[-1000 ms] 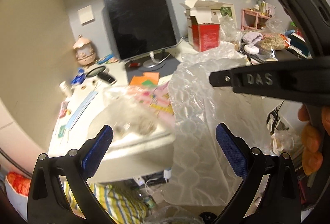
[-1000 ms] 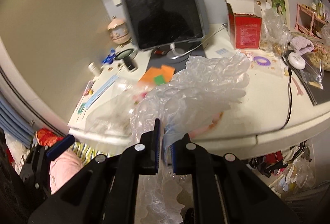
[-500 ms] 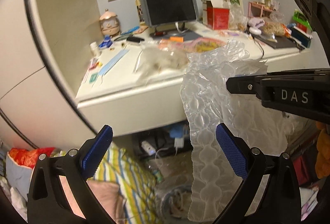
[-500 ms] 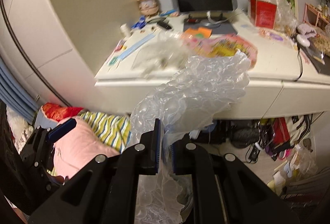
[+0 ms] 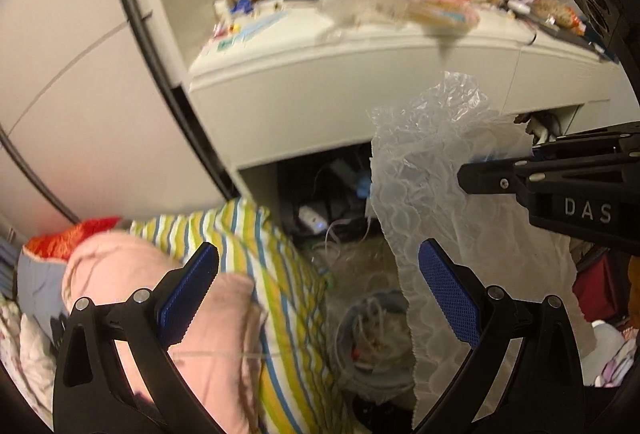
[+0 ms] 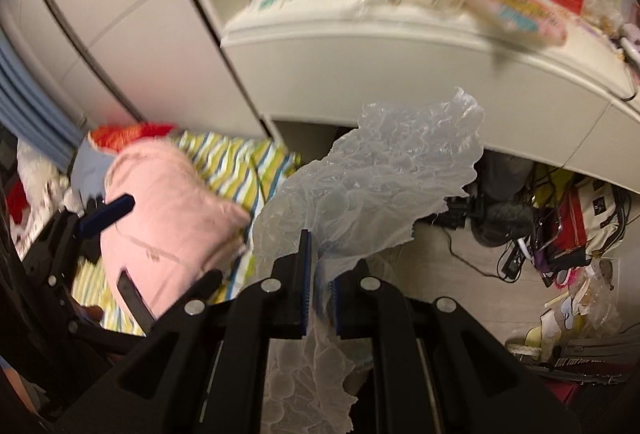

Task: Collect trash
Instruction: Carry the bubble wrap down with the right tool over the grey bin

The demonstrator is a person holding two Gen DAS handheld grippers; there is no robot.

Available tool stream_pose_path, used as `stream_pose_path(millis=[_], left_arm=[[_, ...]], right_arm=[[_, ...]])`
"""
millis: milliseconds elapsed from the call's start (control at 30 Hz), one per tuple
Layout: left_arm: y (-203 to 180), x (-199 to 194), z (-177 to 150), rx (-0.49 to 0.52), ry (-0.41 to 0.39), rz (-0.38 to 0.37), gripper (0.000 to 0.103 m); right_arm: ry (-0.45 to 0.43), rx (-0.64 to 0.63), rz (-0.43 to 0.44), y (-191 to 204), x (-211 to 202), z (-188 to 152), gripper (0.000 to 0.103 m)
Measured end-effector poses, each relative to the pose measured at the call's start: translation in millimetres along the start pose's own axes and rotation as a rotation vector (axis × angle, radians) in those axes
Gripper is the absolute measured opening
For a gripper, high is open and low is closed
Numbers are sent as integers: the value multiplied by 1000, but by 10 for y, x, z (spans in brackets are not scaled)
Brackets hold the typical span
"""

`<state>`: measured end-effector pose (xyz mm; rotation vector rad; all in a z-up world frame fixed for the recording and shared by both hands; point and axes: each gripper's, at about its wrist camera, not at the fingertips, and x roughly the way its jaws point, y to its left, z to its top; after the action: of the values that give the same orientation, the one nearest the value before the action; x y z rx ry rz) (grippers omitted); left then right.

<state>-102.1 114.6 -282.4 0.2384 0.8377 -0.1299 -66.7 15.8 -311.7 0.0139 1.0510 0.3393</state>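
The right gripper (image 6: pixel 318 278) has its jaws pressed nearly together on a sheet of bubble wrap (image 6: pixel 372 186), pinching it partway along, so that one crumpled part stands up ahead of the jaws while a thinner tail hangs down behind and below them. That hold looks chosen for carrying: a limp sheet cannot be scooped, so a tight pinch on a gathered fold is what keeps it from slipping out. The left gripper (image 5: pixel 320 298) has its jaws spread wide with nothing between them; the wrap hangs just beyond its right-hand pad, seemingly ahead of the jaw rather than touching it. Ahead of and below those open jaws sits a round bin (image 5: pixel 372 342) on the floor, with pale rubbish already inside, and the wrap's lower end dangles roughly over it, which suggests the sheet is being brought there to be dropped. The free gripper probably stands open to steady or push the sheet down if it catches. The wrap itself is clear and cloudy white, its bubbles mostly flattened, its edges scalloped and ragged, and its upper part creased into stiff folds. Above and beyond both sets of jaws runs the desk (image 5: pixel 360 74), cluttered and blurred.
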Motion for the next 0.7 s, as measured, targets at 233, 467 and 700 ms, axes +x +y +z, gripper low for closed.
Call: stream_pose_path(millis=[233, 467, 700], left_arm=[[-47, 413, -651, -44, 145, 30, 97], [-182, 944, -1313, -87, 282, 47, 97], [-438, 1557, -1793, -54, 298, 37, 97]], right_arm=[[168, -39, 32, -52, 686, -539, 10], [345, -74, 68, -221, 1565, -1129, 10], [399, -109, 64, -414, 2484, -1569, 10]])
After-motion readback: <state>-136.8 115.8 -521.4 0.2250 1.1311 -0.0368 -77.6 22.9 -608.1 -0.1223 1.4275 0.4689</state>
